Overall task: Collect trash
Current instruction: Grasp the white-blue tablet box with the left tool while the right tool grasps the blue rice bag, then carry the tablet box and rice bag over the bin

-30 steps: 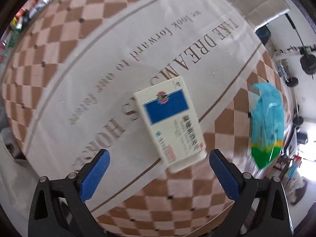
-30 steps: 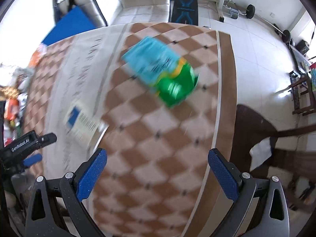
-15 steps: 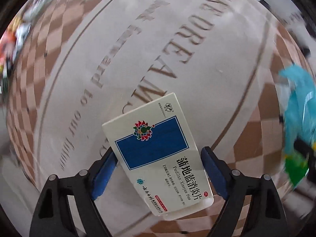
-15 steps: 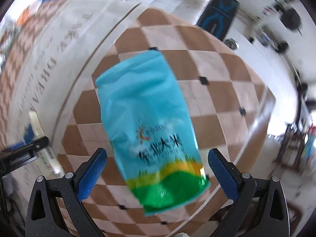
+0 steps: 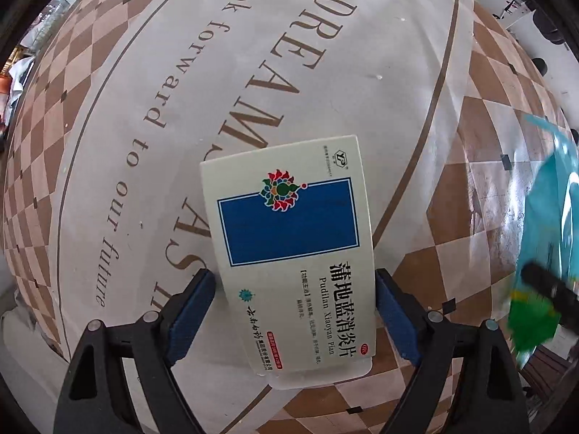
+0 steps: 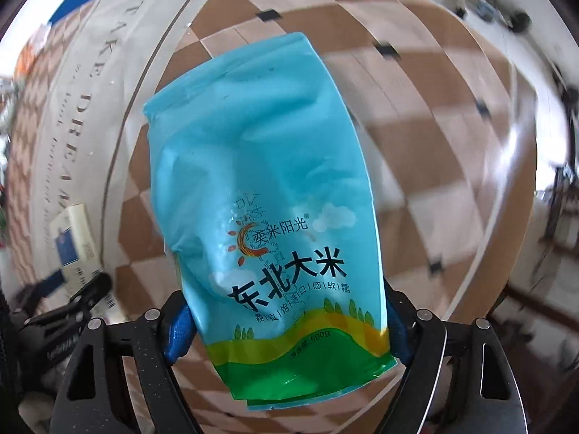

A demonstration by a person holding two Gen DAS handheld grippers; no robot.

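1. The fingers (image 5: 191,307) of the left gripper (image 5: 293,282) straddle the medicine box (image 5: 289,253), which lies flat on the desk (image 5: 181,108). Both pads look to touch its long edges, though the jaws are opening slightly.
2. The box's long axis runs straight away from the fingers, so they span its short width near the near end.
3. The right gripper (image 6: 286,325) points down over the rice bag (image 6: 260,188), and its jaws are closing with the bag between them. The bag's edges hide the pad faces, so I cannot tell if they press yet.
4. The bag's long axis also runs away from its fingers (image 6: 177,332).
5. Each hand is nearest its own item, so lifting likely needs no reaching across.
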